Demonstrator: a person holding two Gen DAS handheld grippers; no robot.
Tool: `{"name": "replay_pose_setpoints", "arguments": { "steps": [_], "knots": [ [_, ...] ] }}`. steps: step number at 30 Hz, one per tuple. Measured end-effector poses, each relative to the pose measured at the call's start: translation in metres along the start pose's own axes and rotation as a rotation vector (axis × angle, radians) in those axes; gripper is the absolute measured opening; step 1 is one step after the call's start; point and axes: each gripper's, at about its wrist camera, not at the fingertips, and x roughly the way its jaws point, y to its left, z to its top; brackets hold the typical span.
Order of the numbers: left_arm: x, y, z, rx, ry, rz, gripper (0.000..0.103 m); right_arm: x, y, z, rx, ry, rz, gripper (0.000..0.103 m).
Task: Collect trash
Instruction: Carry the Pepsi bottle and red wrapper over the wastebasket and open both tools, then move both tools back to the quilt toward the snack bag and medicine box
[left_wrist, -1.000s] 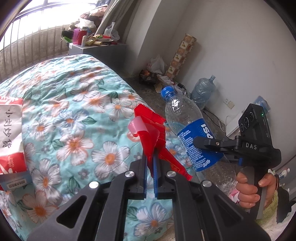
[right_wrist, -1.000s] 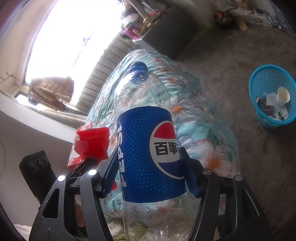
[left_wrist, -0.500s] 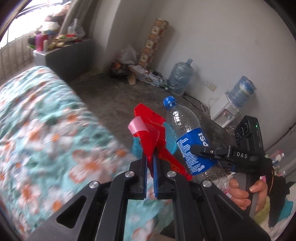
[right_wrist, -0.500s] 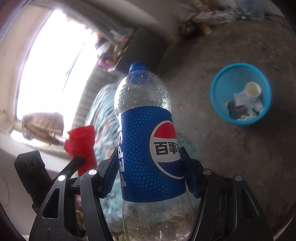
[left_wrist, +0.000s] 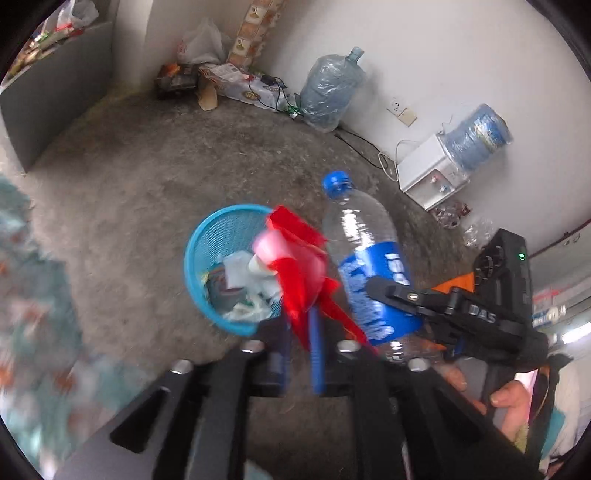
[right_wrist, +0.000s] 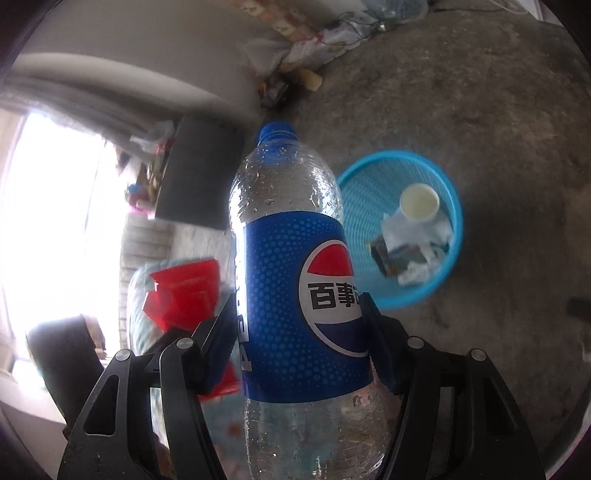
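Below my left tongs (left_wrist: 299, 354), in the left wrist view, sits the blue basket (left_wrist: 207, 258) on the concrete floor (left_wrist: 140, 177), already holding paper scraps and a cup. Red wrapper (left_wrist: 299, 273) hangs in front of the blue fingers (left_wrist: 317, 354), over the basket's near-right rim. Left jaws are opening, a clear gap shows between the pads, and the wrapper sits between them, apparently no longer pinched; blur makes contact hard to call. Wrapper's long axis runs from the fingers up and away toward the basket. Left hand looks nearer the basket than the right.

Same view: my right tongs (left_wrist: 384, 291) come in from the right, clamped across the label of the Pepsi bottle (left_wrist: 369, 258), cap pointing up and away, bottle just right of the basket, not over it.

Right wrist view: right tongs (right_wrist: 299, 336) grip the Pepsi bottle (right_wrist: 299, 295) by its label on both sides, jaws easing slightly wider but pads on the label. Bottle's axis runs straight along the fingers, cap (right_wrist: 277, 136) forward. Blue basket (right_wrist: 436, 280) lies forward and right of the bottle, partly hidden behind its shoulder. Red wrapper (right_wrist: 184, 291) shows at left.

My read: wrapper drops first; bottle needs a shift right to clear the rim.
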Motion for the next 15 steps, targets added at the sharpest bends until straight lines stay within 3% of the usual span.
{"name": "replay_pose_setpoints", "arguments": {
  "steps": [2,5,7,9,11,15],
  "knots": [
    [0.028,0.01,0.014,-0.047,0.041,0.009,0.072,0.02,-0.007,0.019,-0.016,-0.001,-0.024,0.075],
    [0.045,0.029,0.015,-0.171,0.043,0.076,0.072,0.046,-0.028,0.028,0.032,0.004,-0.125,0.072],
    [0.041,0.039,0.008,-0.231,0.049,0.046,0.072,0.042,-0.032,0.017,0.06,-0.008,-0.109,0.072],
    [0.03,0.041,0.005,-0.211,0.034,0.029,0.072,0.035,-0.033,-0.001,0.053,-0.029,-0.062,0.072],
    [0.014,0.037,0.0,-0.163,0.003,0.044,0.072,0.028,-0.035,-0.02,0.042,-0.031,-0.083,0.072],
    [-0.024,0.033,-0.011,-0.158,-0.05,-0.003,0.072,0.014,-0.037,-0.042,0.048,-0.014,-0.098,0.072]
  ]
}}
